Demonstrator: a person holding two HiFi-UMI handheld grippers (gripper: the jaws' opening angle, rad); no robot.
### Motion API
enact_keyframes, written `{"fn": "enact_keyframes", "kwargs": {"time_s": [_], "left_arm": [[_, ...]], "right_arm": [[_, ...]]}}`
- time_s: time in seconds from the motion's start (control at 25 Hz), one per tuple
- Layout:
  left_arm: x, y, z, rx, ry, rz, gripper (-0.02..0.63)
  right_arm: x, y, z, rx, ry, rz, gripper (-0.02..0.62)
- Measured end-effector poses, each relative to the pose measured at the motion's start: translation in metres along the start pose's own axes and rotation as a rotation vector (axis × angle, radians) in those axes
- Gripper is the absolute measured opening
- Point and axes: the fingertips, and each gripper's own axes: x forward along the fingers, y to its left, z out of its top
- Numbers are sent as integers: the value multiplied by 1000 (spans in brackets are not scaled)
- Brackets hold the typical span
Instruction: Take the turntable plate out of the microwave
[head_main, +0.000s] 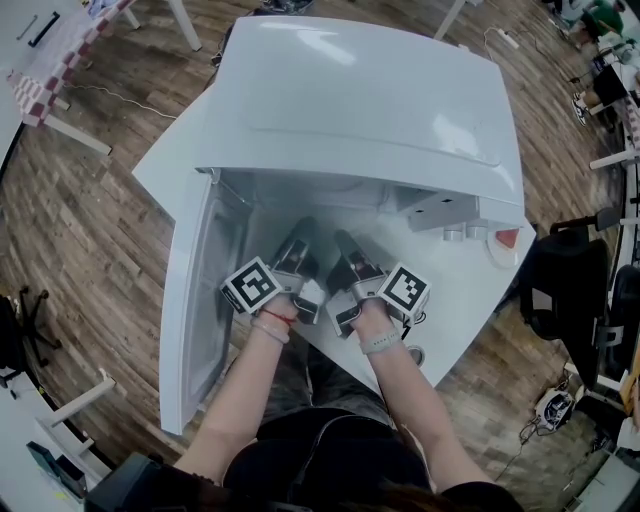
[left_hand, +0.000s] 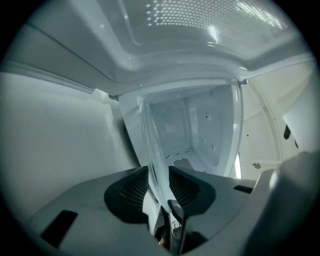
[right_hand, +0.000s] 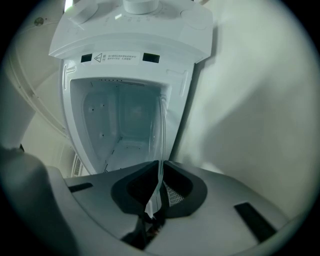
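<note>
The white microwave (head_main: 370, 100) stands with its door (head_main: 195, 300) swung open to the left. Both grippers reach side by side into its cavity. The clear glass turntable plate (left_hand: 152, 145) shows edge-on and tilted in the left gripper view, running down between the dark pads of my left gripper (left_hand: 159, 187), which is shut on its rim. In the right gripper view the plate (right_hand: 161, 135) appears as a thin upright line, and my right gripper (right_hand: 159, 182) is shut on that rim. In the head view, the left gripper (head_main: 303, 232) and the right gripper (head_main: 345, 242) hide the plate.
The control panel with knobs (head_main: 455, 215) sits at the cavity's right, and is seen as the control panel (right_hand: 135, 30) in the right gripper view. The cavity walls lie close on both sides. A black chair (head_main: 570, 290) stands on the wooden floor at the right.
</note>
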Motion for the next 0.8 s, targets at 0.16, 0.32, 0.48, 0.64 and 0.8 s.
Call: {"fn": "enact_keyframes", "kwargs": {"time_s": [0.16, 0.32, 0.48, 0.64, 0.8], "left_arm": [[1, 2, 4, -27, -20, -11, 117], [2, 3, 4, -39, -22, -8, 117], [3, 0, 3, -80, -30, -29, 117], [3, 2, 3, -88, -29, -27, 117], [2, 7, 6, -87, -38, -8, 117]], "right_arm": [[-5, 1, -5, 3, 15, 1, 44], [-11, 0, -9, 8, 28, -1, 44], [-17, -1, -12, 10, 31, -1, 44], [-20, 0, -10, 6, 31, 0, 44], [-23, 2, -9, 2, 30, 3, 44]]}}
